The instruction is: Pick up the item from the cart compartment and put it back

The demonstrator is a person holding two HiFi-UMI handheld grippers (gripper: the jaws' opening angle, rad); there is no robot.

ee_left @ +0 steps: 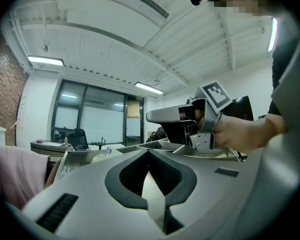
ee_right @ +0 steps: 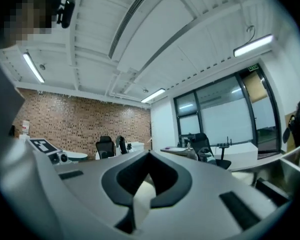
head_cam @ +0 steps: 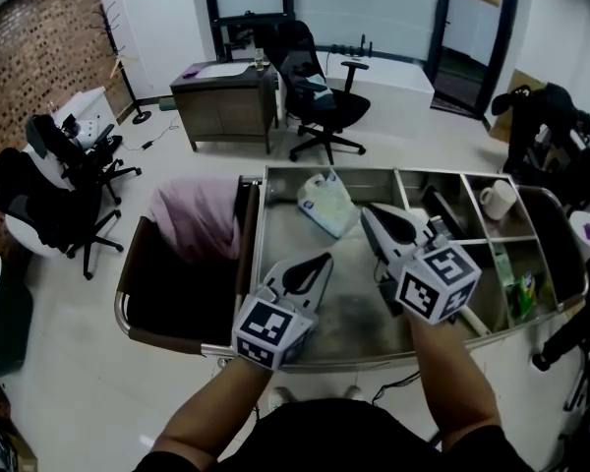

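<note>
Both grippers hang in the air above the steel cart [head_cam: 275, 293], pointing away from me and level. My left gripper [head_cam: 324, 260] [ee_left: 149, 150] has its jaws together with nothing between them. My right gripper [head_cam: 366, 210] [ee_right: 149, 153] is also shut and empty, its tip over the large compartment; it shows too in the left gripper view as the right gripper [ee_left: 157, 116], held by a hand. A white plastic pack [head_cam: 326, 203] lies at the far end of the large compartment, just left of the right gripper's tip. Neither gripper touches it.
A white mug [head_cam: 497, 200] stands in a far right compartment, and green packets [head_cam: 522, 294] lie in a near right one. Pink cloth [head_cam: 195, 214] fills the dark bag on the cart's left. Office chairs [head_cam: 320, 91] and a desk [head_cam: 224, 101] stand beyond.
</note>
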